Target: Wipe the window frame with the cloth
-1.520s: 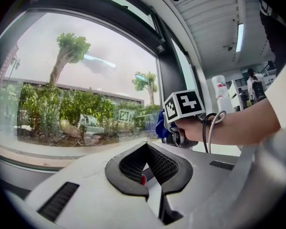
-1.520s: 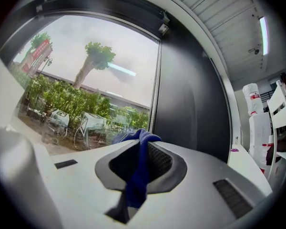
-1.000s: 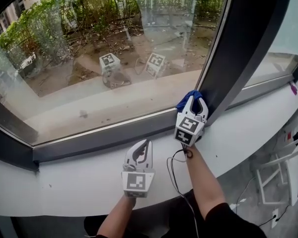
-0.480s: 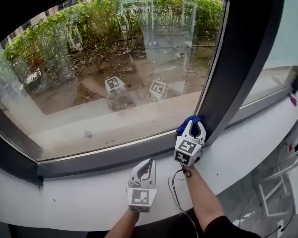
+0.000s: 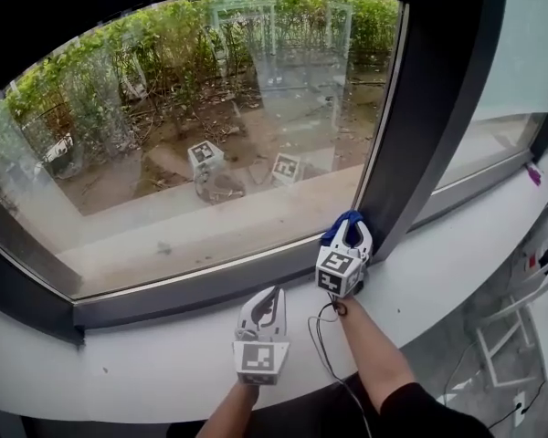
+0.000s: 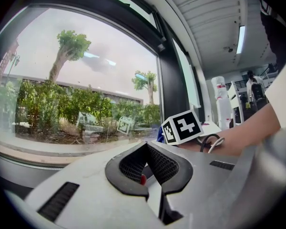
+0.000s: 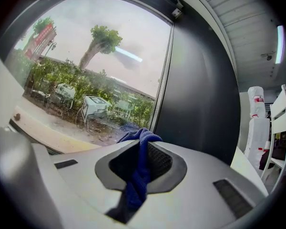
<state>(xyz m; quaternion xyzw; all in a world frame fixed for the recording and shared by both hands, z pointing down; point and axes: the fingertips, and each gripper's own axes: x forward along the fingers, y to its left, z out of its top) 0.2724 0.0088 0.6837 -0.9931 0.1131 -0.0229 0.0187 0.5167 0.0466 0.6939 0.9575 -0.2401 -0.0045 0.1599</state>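
My right gripper (image 5: 350, 227) clamps the cloth (image 7: 141, 138) at the dark frame's (image 5: 422, 108) foot; my left gripper (image 5: 270, 296), jaws together, sits over the white sill (image 5: 137, 365) below it.

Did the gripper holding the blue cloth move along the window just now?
No. The right gripper with the blue cloth stays at the foot of the dark upright window post, as before; only the view itself shifted.

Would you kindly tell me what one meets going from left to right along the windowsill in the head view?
First the left gripper, shut and empty → right gripper, shut on the blue cloth → dark vertical window frame post → small pink object at the far right.
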